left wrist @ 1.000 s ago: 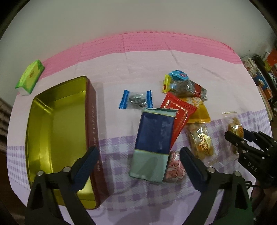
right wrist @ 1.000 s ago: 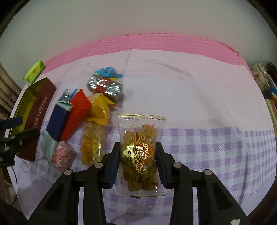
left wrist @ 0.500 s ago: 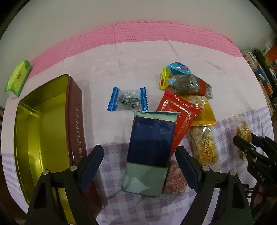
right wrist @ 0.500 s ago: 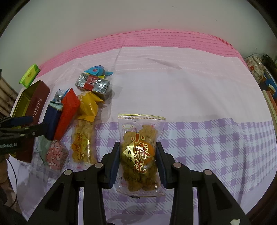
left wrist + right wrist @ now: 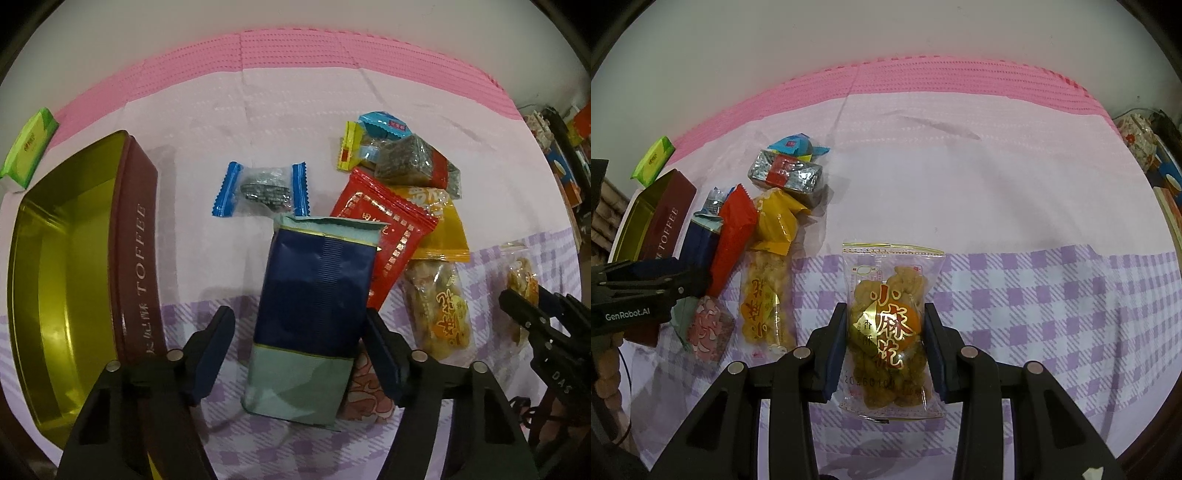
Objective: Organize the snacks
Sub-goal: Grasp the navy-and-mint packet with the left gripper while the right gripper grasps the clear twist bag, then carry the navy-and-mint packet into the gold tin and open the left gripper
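Tin sits empty; every snack remains outside it. My left hand-held gripper has been closing around the blue packet, not yet pinching, while my right hand-held gripper clamps the twist-snack bag.

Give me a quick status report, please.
Left gripper closing around blue-and-green packet, pads not yet pressing. Right gripper shut on fried-twist packet. Toffee tin open, empty.

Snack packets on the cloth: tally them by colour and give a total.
Clear twist-snack packets: 2
Blue packets (navy, light blue, blue-ended): 3
Yellow packets (one partly hidden): 2
Red packet: 1
Pink packet: 1
Silver packet: 1
Total: 10
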The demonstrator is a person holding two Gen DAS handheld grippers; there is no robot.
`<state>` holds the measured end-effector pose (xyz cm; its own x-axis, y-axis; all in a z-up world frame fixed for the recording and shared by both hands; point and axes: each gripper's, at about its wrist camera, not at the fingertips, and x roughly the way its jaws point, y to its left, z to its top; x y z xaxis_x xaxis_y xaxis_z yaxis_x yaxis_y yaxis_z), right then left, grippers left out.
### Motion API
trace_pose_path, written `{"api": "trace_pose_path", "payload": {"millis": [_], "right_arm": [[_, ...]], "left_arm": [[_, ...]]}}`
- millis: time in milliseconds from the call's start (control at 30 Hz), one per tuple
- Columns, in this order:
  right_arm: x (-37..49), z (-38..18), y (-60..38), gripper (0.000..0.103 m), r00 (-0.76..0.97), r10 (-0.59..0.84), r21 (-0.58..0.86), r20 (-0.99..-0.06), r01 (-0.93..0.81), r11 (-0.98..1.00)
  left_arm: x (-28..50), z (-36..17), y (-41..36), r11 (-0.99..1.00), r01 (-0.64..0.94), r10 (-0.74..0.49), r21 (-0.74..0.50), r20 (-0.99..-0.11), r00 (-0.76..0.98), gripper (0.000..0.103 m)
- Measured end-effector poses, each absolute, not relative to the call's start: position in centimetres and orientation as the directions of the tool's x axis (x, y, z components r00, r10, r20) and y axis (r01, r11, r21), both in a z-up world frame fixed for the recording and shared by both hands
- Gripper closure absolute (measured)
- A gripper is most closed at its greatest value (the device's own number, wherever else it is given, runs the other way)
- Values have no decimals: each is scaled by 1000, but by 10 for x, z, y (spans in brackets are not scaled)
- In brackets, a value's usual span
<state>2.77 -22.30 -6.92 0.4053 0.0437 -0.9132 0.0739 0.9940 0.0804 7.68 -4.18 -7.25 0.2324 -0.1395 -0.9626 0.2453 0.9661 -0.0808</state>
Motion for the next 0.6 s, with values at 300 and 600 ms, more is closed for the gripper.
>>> {"api": "trace_pose_path", "payload": {"millis": [300,600], "right_arm": [[29,-73,-223,67,394,45,80,-918,74,994],[30,-77,-222,67,381,41,76,-923,76,994]], "left_arm": [[77,-70,-42,964,238,-170,-117,-962,213,49],[75,-63,-43,968,226,-159,-107,-960,230,50]]}}
